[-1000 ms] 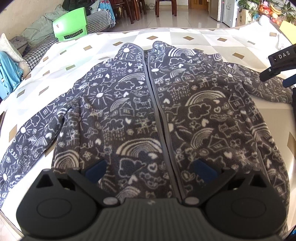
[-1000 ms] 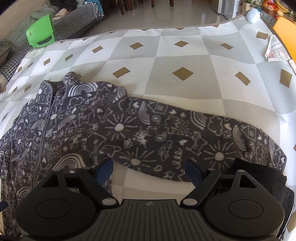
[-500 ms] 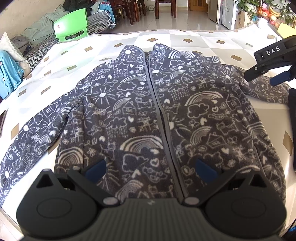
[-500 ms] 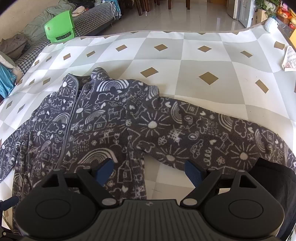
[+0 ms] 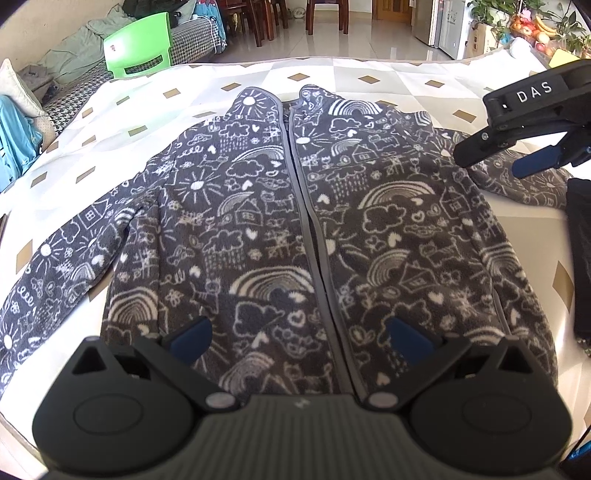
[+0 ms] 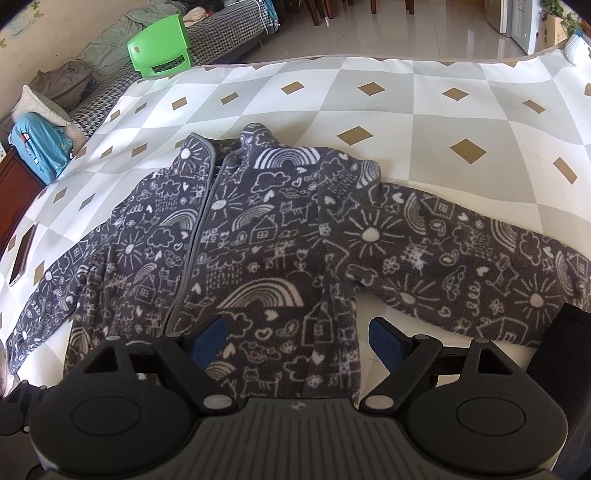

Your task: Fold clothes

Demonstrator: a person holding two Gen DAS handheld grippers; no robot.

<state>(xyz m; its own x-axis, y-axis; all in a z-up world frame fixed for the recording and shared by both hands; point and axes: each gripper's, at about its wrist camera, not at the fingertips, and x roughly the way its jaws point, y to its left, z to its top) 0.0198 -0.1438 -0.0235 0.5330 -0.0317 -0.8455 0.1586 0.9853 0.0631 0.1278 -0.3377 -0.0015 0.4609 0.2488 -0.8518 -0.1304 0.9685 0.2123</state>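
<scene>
1. This is a home, an open living and dining room with a glossy pale tiled floor (image 5: 321,44).
2. A sofa with a black-and-white houndstooth cover (image 6: 221,37) runs along the left wall, strewn with a rumpled grey-green blanket (image 6: 110,48) and a cushion.
3. A bright green plastic child's chair (image 5: 138,46) stands beside it.
4. Dark wooden dining chairs (image 5: 325,11) stand further back.
5. Fruit and leafy potted plants (image 5: 532,22) sit at the right.
6. The surface wears a white-and-grey diamond-patterned cloth (image 6: 406,110).

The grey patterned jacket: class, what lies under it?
The jacket lies flat on a white and grey checked sheet with tan diamonds. Whatever is beneath its body and sleeves is covered.
</scene>
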